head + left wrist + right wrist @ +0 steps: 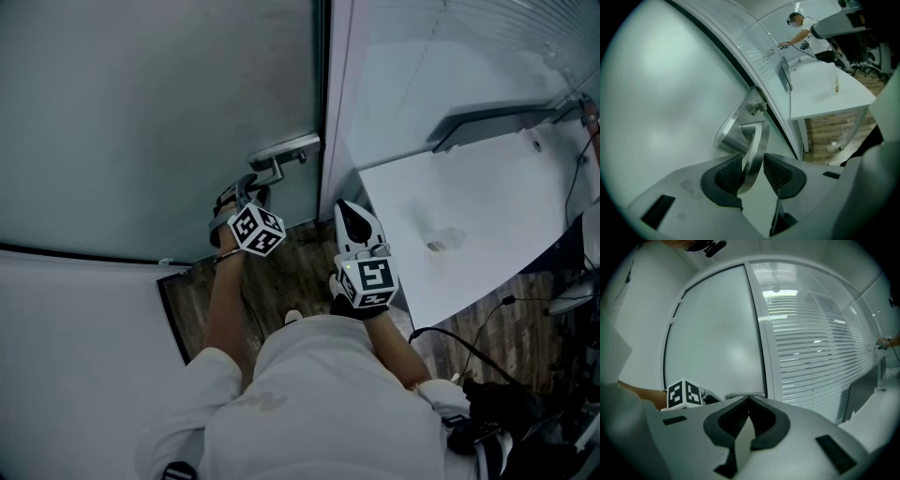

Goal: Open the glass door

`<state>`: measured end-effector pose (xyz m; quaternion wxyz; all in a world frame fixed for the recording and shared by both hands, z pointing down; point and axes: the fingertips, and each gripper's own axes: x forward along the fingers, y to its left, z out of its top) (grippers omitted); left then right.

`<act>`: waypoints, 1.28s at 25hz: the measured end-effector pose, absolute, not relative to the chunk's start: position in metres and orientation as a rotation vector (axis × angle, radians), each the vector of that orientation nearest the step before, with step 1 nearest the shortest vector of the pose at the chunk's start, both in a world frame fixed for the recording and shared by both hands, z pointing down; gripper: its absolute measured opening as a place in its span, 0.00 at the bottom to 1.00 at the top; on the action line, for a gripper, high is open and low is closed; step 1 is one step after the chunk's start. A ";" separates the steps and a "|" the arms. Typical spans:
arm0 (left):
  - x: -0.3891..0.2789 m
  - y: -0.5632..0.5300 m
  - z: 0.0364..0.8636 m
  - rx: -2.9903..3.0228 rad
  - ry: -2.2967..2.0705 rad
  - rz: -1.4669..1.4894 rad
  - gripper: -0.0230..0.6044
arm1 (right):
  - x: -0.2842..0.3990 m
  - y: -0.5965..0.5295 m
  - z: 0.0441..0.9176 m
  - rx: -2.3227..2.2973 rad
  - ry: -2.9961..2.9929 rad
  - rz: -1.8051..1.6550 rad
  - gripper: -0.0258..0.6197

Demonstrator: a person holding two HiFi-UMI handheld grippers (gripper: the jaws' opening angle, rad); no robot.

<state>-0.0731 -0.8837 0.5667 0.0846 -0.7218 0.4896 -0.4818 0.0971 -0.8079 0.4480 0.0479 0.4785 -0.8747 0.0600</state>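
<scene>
The frosted glass door (141, 112) fills the upper left of the head view. Its metal lever handle (272, 167) sits at the door's right edge, by the frame. My left gripper (253, 183) reaches up to it. In the left gripper view the lever handle (754, 140) stands between the two pads, which touch it on both sides near their tips, so my left gripper (752, 164) is shut on it. My right gripper (349, 211) hangs beside the frame, to the right of the handle. Its jaws (750, 399) are shut with nothing between them.
A glass partition with slatted blinds (820, 343) runs right of the door frame (328, 94). A white table (487, 206) stands close on the right, with cables (469, 347) on the wood floor beneath. Another person (799, 26) stands far off along the partition.
</scene>
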 end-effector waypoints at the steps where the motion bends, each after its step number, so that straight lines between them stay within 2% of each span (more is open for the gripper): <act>1: -0.073 -0.884 0.567 -2.144 1.442 -1.442 0.26 | 0.097 -0.808 0.449 1.458 -2.666 0.186 0.04; 18: -0.064 -0.894 0.587 -2.409 1.601 -1.073 0.26 | 0.118 -0.802 0.467 1.511 -2.597 0.251 0.04; 25: -0.055 -0.887 0.589 -2.369 1.545 -1.133 0.26 | 0.119 -0.805 0.465 1.513 -2.598 0.230 0.04; 32: -0.042 -0.886 0.584 -2.208 1.359 -1.321 0.26 | 0.119 -0.811 0.461 1.526 -2.602 0.228 0.04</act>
